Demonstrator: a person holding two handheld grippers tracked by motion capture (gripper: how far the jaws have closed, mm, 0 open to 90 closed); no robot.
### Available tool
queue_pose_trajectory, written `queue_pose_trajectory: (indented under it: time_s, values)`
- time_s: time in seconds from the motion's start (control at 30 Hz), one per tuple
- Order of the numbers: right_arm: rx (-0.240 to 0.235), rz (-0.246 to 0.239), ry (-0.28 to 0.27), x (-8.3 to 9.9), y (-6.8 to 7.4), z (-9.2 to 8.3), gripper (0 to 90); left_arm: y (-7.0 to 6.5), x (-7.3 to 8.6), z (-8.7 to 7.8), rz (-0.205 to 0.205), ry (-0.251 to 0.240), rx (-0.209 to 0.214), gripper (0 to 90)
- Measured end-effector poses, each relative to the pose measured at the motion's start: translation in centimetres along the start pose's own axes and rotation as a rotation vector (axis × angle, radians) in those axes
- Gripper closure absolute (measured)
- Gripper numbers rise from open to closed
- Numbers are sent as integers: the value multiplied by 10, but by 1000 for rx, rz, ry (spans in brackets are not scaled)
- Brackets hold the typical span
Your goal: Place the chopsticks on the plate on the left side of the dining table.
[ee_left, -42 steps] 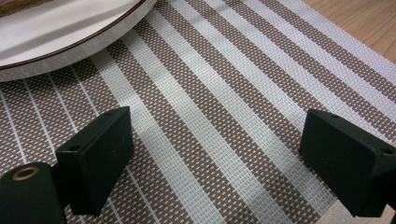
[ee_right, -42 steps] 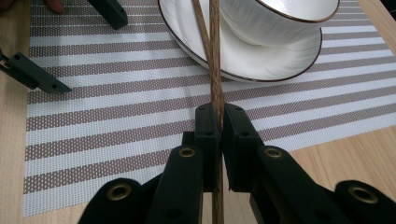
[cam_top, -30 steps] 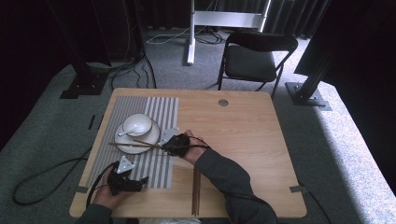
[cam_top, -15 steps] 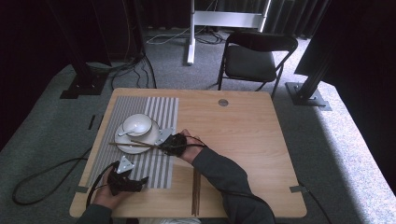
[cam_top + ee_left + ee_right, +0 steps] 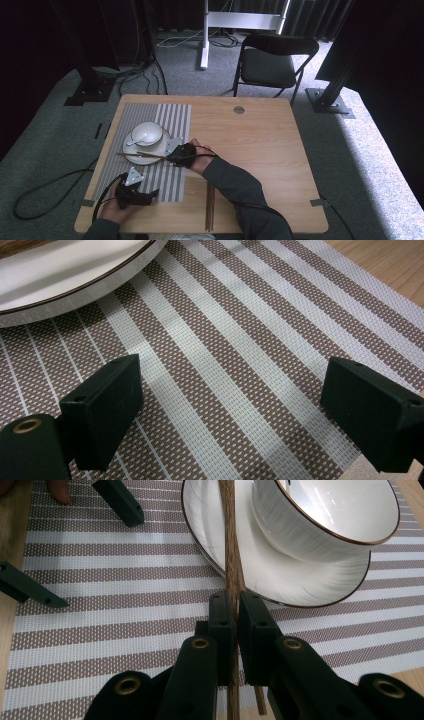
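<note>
Right gripper view: right gripper [image 5: 235, 615] pinches the chopsticks [image 5: 231, 545] lying across the near plate [image 5: 210, 540], unmoved since a second ago, so placement looks almost finished.

Black right gripper [image 5: 234, 625], brass-ringed screw holes along its arms. Left gripper [image 5: 134, 194] wears a grey three-cornered plate. Dark grey sleeve [image 5: 240, 187], black cables trailing.

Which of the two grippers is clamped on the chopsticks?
The right gripper, beside the plate: its jaws pinch the chopsticks. The left gripper stands open over the striped placemat.
</note>
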State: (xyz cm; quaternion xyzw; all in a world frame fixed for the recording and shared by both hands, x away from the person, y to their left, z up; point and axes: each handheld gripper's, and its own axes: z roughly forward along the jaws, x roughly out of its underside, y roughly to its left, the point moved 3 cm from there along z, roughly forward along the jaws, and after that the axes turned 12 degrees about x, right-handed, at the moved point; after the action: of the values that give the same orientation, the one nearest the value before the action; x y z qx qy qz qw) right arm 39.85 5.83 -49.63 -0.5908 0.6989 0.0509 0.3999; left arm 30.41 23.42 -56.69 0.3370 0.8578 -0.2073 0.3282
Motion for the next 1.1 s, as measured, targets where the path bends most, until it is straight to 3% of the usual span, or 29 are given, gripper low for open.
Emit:
queue_pose_trajectory:
  time_s: [1.1]
  values:
    - [-33,-30,-28,-17,4,17,850,0,0,0,-2,-2,1,103]
